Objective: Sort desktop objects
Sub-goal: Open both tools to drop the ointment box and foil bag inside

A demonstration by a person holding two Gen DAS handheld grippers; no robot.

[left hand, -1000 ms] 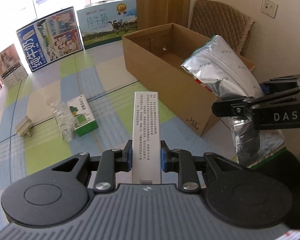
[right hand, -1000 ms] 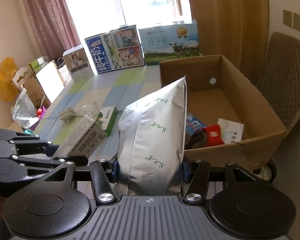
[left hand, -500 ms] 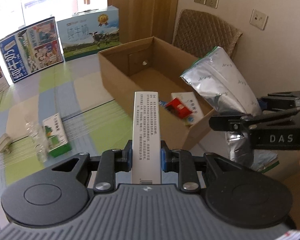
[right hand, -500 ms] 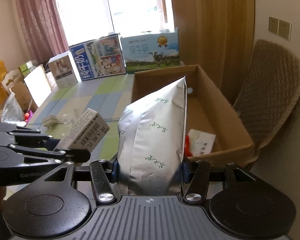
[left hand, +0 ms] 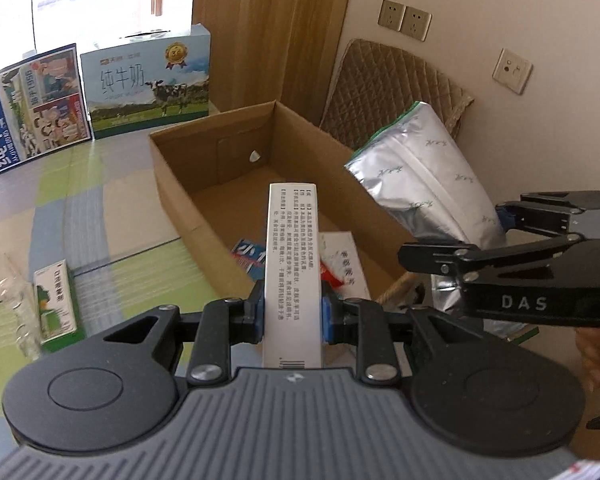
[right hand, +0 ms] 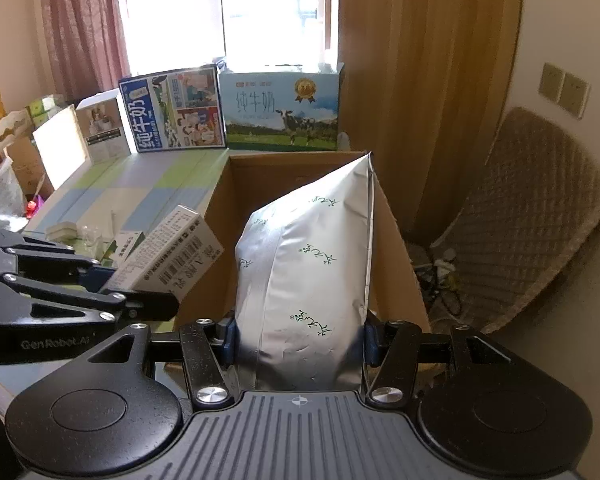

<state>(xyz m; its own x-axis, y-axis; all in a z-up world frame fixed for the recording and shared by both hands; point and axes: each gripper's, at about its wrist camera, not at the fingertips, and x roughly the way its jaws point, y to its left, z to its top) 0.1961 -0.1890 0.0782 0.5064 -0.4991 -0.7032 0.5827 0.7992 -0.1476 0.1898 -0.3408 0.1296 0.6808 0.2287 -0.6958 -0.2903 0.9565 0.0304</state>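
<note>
My left gripper (left hand: 292,316) is shut on a long white printed box (left hand: 292,256) and holds it above the near end of the open cardboard box (left hand: 172,184). It also shows in the right wrist view (right hand: 168,256). My right gripper (right hand: 298,340) is shut on a silver foil pouch (right hand: 312,272), held upright over the cardboard box's near right corner (right hand: 396,248). The pouch also shows in the left wrist view (left hand: 432,184). Inside the box lie a blue packet (left hand: 248,256) and a white leaflet (left hand: 346,268).
A green and white small box (left hand: 54,304) and clear plastic wrap (left hand: 16,308) lie on the checked tablecloth at left. Two milk cartons (left hand: 148,84) stand at the table's far edge. A quilted chair (right hand: 540,208) stands to the right of the box.
Both grippers have moved forward and right with their loads, from beside the cardboard box to above its near end. The box's inside now fills more of both views.
</note>
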